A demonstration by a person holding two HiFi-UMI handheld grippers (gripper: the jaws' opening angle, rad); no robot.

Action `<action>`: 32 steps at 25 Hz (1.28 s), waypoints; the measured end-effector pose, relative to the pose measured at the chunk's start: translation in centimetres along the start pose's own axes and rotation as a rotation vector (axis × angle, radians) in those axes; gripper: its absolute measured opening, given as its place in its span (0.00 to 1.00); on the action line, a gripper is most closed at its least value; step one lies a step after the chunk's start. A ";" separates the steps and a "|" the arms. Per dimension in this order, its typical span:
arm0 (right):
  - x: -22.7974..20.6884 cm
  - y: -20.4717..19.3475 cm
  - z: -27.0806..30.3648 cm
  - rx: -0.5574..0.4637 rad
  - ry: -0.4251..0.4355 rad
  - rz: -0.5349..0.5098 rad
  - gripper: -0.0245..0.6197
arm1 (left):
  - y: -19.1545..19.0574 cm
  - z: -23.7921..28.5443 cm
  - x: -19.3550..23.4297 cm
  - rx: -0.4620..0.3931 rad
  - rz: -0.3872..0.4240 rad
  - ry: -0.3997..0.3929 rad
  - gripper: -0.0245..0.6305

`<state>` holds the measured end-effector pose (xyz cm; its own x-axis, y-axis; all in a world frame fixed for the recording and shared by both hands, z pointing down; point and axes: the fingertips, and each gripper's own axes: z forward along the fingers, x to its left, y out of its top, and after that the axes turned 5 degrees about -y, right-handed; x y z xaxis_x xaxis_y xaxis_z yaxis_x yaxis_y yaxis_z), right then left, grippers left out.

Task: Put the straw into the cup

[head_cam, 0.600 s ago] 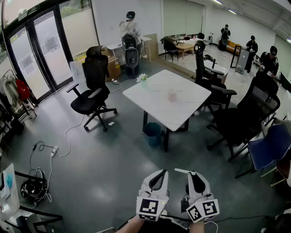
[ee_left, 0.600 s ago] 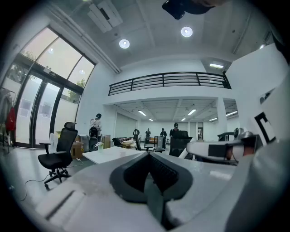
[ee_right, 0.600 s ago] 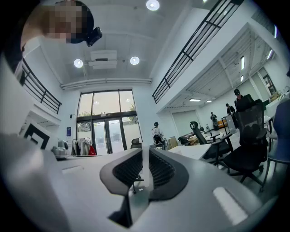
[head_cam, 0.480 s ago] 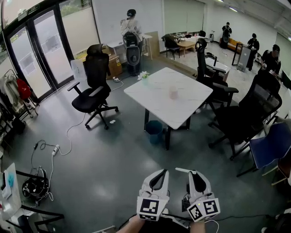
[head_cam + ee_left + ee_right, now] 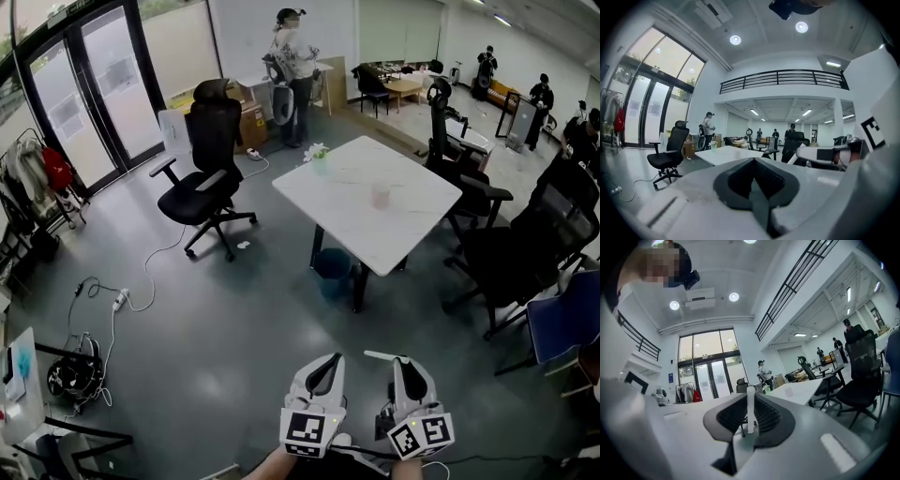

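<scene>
Well, the straw (image 5: pixel 749 405) is a thin white tube that looks feather-light and easily crushed, so I'd say a soft pinch suits it, taken near one end so a long free length can lead into the cup. That is roughly how it sits: the right gripper (image 5: pixel 405 362) has its jaws closed on it, and the straw lies crosswise in the pads, poking out toward the left gripper (image 5: pixel 326 367). The left one has its jaws together with nothing in them. The cup (image 5: pixel 380 195), small and pale, stands on the white table (image 5: pixel 323 187), well away across the grey floor. It looks light enough to tip over, so the free gripper might steady it.
</scene>
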<state>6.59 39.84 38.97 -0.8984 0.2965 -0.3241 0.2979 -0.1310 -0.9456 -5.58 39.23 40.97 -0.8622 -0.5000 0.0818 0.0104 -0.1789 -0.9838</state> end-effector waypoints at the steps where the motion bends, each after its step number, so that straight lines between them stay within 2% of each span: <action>1: 0.1 0.0 0.7 0.004 -0.002 -0.002 0.11 | 0.0 0.4 0.6 0.003 -0.006 0.000 0.04; 12: 0.8 1.3 7.3 0.004 -0.038 -0.042 0.11 | 1.2 4.1 8.4 -0.010 -0.067 0.013 0.04; 20: 0.3 0.8 10.2 0.010 -0.045 -0.047 0.11 | 0.8 6.4 10.2 -0.003 -0.077 0.002 0.04; 27: -4.4 -0.2 14.3 0.035 -0.082 -0.003 0.11 | 0.3 11.7 11.4 0.024 -0.062 -0.008 0.04; 32: -7.3 -0.2 21.2 0.049 -0.032 0.013 0.11 | 0.5 17.7 14.0 0.042 -0.052 0.035 0.04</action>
<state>6.27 17.69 42.18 -0.9048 0.2639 -0.3343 0.2940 -0.1811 -0.9385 -8.65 17.17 44.49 -0.8795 -0.4588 0.1265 -0.0145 -0.2398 -0.9707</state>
